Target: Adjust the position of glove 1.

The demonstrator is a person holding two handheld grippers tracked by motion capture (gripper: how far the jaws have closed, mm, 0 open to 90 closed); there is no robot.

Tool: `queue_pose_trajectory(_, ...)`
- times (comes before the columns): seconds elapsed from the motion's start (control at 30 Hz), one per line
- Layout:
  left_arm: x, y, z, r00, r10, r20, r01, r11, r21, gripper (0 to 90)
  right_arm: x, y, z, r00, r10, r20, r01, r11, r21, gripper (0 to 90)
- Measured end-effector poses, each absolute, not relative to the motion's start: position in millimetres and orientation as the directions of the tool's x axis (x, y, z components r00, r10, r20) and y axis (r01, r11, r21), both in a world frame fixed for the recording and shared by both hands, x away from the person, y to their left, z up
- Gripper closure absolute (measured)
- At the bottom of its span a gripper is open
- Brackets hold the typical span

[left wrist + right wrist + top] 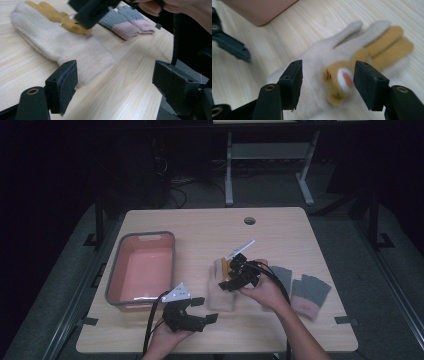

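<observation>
Two grippers were at work over the desk (280, 227). Furthest left, beyond the left gripper (199, 309), stood a grey-rimmed pink bin (119, 270), smooth-walled plastic with rounded corners. The left gripper hovered low beside it, jaws wide apart and nothing between them; just ahead of its pads (67, 80) lay the cuff end of the cream glove (62, 47). That glove was fuzzy fleece, flat on the wood, with two mustard-yellow fingers and a small animal face sewn on the back (339, 81). The right gripper (234, 281) hung directly above it, jaws spread and clear of the fabric, straddling the face patch without pressing. To that gripper's right, close by, lay a pair of ribbed knit gloves (304, 292), grey with pink cuffs.

Risk, as judged: soft pile gives under the pads, so a shallow pinch could catch only a tuft and slip. The trailing cable might drag the knit pair. The two grippers stood close and could collide.
</observation>
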State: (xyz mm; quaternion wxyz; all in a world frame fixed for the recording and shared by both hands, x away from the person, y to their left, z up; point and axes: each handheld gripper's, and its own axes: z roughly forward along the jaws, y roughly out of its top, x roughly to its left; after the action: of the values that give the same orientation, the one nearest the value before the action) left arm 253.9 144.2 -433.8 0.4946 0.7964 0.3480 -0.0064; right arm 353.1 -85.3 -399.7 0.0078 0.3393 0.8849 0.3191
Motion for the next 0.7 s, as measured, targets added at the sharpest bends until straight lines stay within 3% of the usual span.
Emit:
queue_pose_trajectory(0.37, 281, 126, -441, 0.695, 0.601, -0.395, 0.637, -0.259, 0.726, 19.1, 341, -118, -417, -0.649, 0.687, 0.327, 0.718, 0.411, 0.562, 36.7)
queue_pose_trajectory(0.7, 296, 120, -455, 0.582, 0.681, -0.444, 0.741, -0.220, 0.634, 24.8, 340, -120, -440, -0.573, 0.715, 0.401, 0.783, 0.334, 0.524, 39.5)
